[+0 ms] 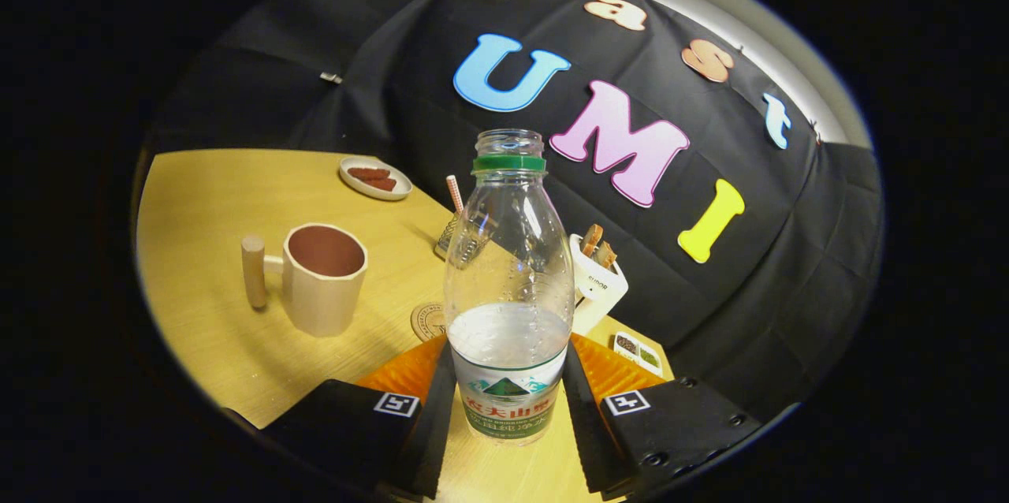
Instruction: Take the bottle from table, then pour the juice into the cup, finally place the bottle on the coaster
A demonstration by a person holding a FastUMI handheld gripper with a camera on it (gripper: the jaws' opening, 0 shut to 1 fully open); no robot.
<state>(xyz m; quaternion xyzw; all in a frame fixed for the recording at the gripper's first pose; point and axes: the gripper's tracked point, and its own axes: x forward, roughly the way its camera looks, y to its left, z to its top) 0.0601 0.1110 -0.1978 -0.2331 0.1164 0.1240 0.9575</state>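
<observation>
The clear plastic water bottle [508, 282] stood upright and uncapped, a green ring at its neck, partly filled with clear liquid. Left of it, well apart, a pale faceted mug [323, 278] stood upright, handle leftward. A round coaster [428, 322] lay between them, partly hidden behind the bottle.

clear bottle [508, 266], green neck ring, white/green label w/ red characters, clear liquid inside. cup [323, 278] pale beige w/ wood-tone handle, reddish-brown interior. coaster [428, 322] tan w/ dark circular print. table [213, 195] yellow wood grain. small plate [375, 177] white, reddish-brown pieces on it. straw [455, 193] red/white striped. toaster [597, 286] white, browned toast in it
</observation>
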